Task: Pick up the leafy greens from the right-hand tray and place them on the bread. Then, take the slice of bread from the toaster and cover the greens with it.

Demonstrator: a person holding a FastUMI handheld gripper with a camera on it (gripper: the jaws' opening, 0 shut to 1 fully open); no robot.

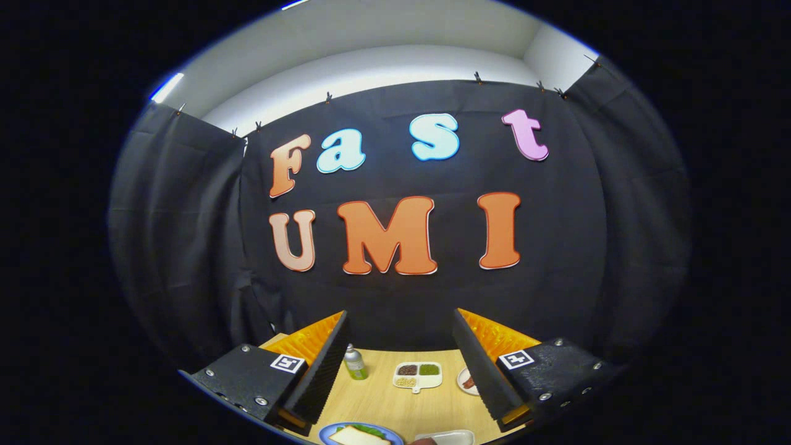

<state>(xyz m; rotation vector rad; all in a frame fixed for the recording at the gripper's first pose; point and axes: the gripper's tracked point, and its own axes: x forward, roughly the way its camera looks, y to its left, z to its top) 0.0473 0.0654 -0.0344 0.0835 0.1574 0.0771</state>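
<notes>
My gripper point(398, 364) is held high above the wooden table point(383, 405), its fingers wide apart with nothing between them. Below and between the fingers lies a blue plate point(327, 432) carrying a slice of bread point(358, 436), with leafy greens point(369, 428) showing from under its far edge. Just to the right of the plate sits a white tray point(446, 437), with little of it in sight. The toaster is hidden from me here.
Farther along the table stand a small metal bottle with a green label point(355, 363), a white divided dish point(418, 376) of brown, green and pale fillings, and a small plate point(467, 380) with something reddish, partly behind the right finger. The black cloth wall rises behind.
</notes>
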